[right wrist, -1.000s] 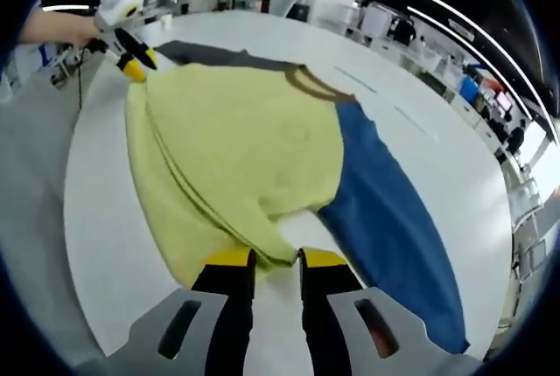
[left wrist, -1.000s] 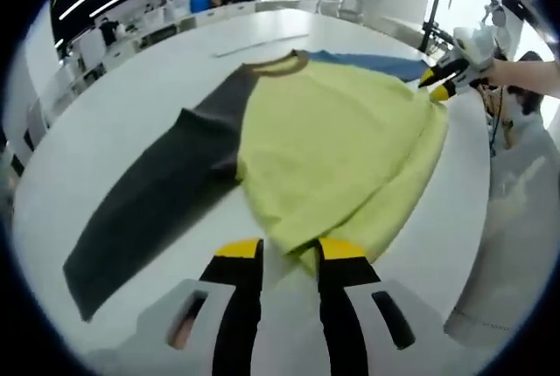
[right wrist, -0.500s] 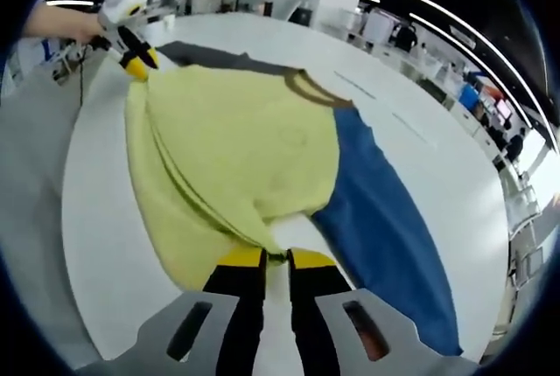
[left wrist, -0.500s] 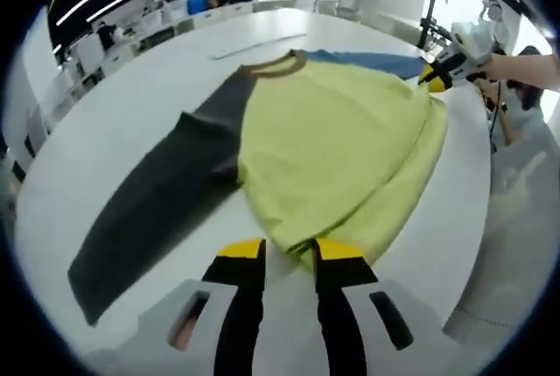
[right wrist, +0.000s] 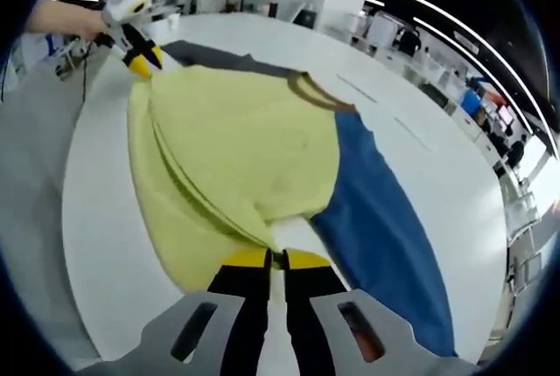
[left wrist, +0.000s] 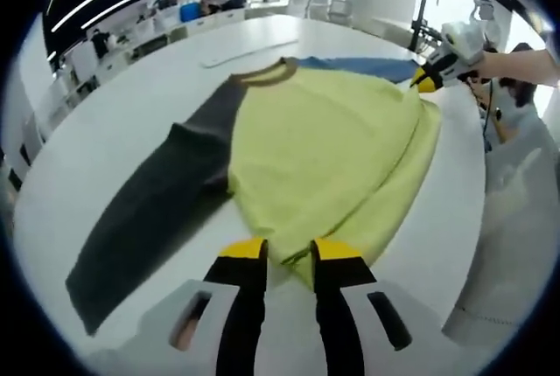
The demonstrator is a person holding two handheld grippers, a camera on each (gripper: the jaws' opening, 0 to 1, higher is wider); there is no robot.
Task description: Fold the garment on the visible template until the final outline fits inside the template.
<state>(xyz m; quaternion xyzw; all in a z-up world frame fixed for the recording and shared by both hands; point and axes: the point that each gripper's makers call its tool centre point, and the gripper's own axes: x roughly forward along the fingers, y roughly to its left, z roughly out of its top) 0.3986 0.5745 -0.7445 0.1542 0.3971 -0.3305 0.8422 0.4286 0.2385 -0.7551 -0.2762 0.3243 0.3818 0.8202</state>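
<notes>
The garment (left wrist: 324, 149) lay flat on the white table (left wrist: 114, 122), yellow body in the middle, dark sleeve (left wrist: 149, 210) out to one side and blue sleeve (right wrist: 376, 210) to the other. The left gripper (left wrist: 289, 249) pinched one corner of the yellow hem, and the right gripper (right wrist: 269, 259) was pressed together on the opposite hem corner. No template outline was clear to me. To do the fold well, both corners probably needed lifting together, level and taut, then carrying toward the collar (right wrist: 319, 92) without letting either pinch slip
</notes>
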